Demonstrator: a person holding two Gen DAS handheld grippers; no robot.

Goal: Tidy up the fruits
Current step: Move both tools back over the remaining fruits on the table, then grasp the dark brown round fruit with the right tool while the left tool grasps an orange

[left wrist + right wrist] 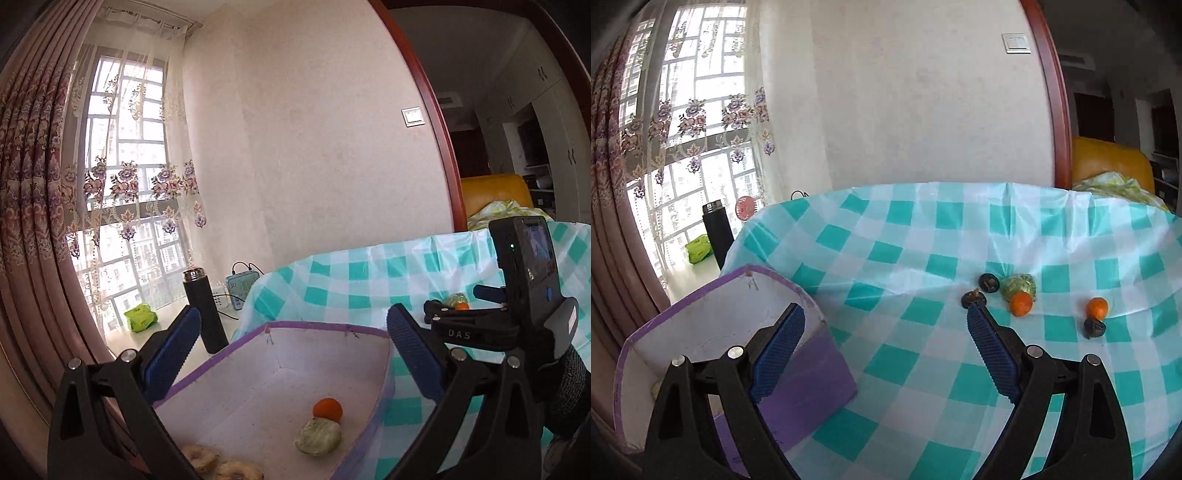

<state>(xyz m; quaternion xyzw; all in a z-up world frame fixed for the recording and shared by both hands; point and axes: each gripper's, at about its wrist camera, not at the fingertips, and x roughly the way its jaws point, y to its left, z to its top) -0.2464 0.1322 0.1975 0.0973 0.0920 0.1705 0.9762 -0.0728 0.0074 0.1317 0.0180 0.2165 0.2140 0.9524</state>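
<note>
Small orange tangerine [327, 408] touching a pale green round fruit [318, 436] inside the purple-rimmed white box [258, 384], below the wide-open, empty left gripper [291, 341]; right gripper [886, 334] likewise spread and empty above checked tablecloth [923, 240].

Loose fruits [1021, 303] on checked tablecloth [905, 258], box [701, 314] beside

Left gripper [291, 354], lower frame of the left wrist view: two black plastic triangular arms with cut-out slots, silver round screws at the pivots, blue ribbed rubber pads [173, 354] on the inner faces.

Right gripper [886, 350], same build; seen at right edge of the left wrist view with white "DAS" lettering, a black camera block with green indicator light, and a dark grey knitted glove [569, 391].
</note>
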